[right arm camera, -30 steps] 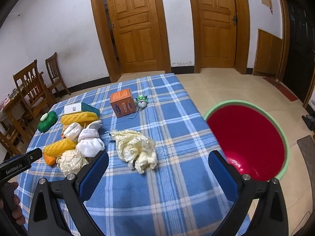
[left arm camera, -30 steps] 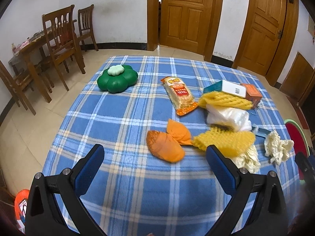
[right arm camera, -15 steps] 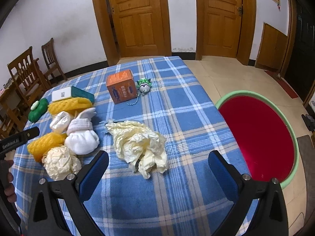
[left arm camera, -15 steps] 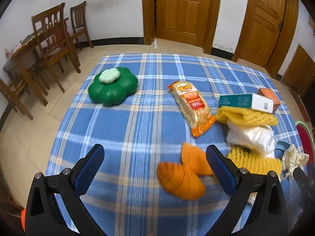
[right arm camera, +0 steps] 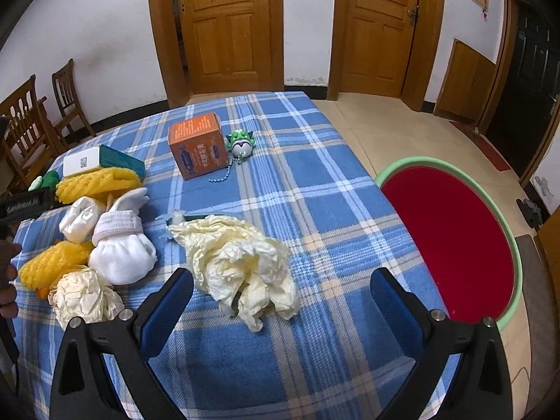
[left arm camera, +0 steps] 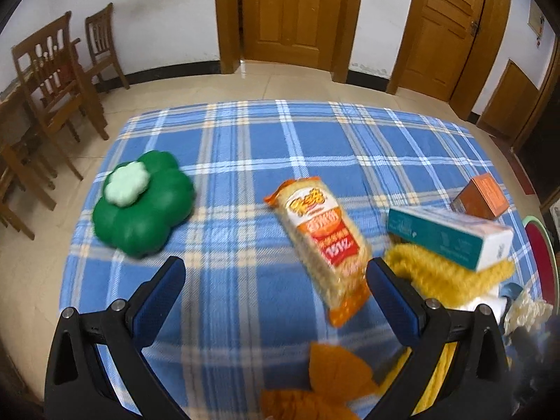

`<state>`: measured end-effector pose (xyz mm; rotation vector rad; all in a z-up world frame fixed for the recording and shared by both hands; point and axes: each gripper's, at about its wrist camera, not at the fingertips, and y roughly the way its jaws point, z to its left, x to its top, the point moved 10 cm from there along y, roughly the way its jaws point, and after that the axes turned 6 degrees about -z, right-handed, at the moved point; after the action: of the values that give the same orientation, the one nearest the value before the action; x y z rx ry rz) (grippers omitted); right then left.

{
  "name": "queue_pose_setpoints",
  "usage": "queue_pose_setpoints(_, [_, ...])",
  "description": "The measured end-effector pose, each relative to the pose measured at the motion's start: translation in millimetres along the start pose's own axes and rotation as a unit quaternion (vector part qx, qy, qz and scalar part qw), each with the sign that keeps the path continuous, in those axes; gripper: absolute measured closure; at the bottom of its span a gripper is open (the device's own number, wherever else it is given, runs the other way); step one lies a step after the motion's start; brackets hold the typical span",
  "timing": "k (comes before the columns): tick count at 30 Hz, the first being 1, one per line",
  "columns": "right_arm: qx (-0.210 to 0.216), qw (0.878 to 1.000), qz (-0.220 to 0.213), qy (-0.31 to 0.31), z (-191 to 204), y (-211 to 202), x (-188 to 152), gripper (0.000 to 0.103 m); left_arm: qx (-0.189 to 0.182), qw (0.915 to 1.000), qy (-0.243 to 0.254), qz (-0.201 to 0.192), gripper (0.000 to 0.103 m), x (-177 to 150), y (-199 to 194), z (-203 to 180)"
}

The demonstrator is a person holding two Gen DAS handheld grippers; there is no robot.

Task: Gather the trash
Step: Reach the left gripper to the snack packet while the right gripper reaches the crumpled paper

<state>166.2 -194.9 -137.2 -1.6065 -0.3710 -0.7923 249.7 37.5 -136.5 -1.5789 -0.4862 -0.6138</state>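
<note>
A: Items hidden or unclear?

B: Left view blurred throughout. Orange wrapper (left arm camera: pixel 325 385), cut off by the lower frame edge, between the fingers. Yellow foam net (left arm camera: pixel 441 276), partly covered by the teal box (left arm camera: pixel 451 234) resting on it. Red basin (left arm camera: pixel 542 255), only a sliver at the right frame edge. In the right view, the green clover-shaped container (right arm camera: pixel 47 180) is mostly hidden behind the other gripper's body; a hand (right arm camera: pixel 7 280) is cut off at the left frame edge.

A: Left gripper?

B: Left gripper (left arm camera: pixel 276 280), jaws spread wide, nothing between the pads. Snack packet (left arm camera: pixel 323 241) lies on the blue plaid tabletop (left arm camera: pixel 245 140) ahead of it, its near end just beside the right finger. The clover container sits toward the tabletop's left edge.

A: Right gripper?

B: Right gripper (right arm camera: pixel 280 290), jaws spread wide, empty. Crumpled cream paper (right arm camera: pixel 241 262) lies on the tabletop directly ahead, its near end between the fingertips; no contact visible. Smaller paper ball (right arm camera: pixel 82 295) just left of the left finger, touching a white foam wrap (right arm camera: pixel 120 245). Two yellow nets (right arm camera: pixel 94 183) (right arm camera: pixel 52 262) toward the left edge.

A: Other entries?

B: Orange carton (right arm camera: pixel 197 145) and green toy keychain (right arm camera: pixel 240 141) toward the far edge, just beside each other. Red basin, green-rimmed (right arm camera: pixel 451 227), on the floor off the tabletop's right edge.
</note>
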Motion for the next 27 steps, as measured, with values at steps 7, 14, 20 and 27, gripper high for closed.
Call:
queue_pose_setpoints(7, [-0.001,1.0,0.008,0.001,-2,8,-1,0.0,-0.007,0.9999,0.004,0.007,0.002,8,20,-14])
queue_pose_setpoints(14, [0.021,1.0,0.019,-0.005,1,17,-5,0.001,-0.004,0.9999,-0.006,0.013,0.008,5,30,-18])
queue_pose_setpoints(20, [0.02,1.0,0.022,-0.009,1,19,-6,0.003,-0.008,0.9999,0.001,0.007,0.017,5,30,-26])
queue_pose_setpoints(27, [0.021,0.999,0.023,-0.011,1,18,-6,0.004,-0.009,0.9999,0.007,-0.001,0.04,4,26,-32])
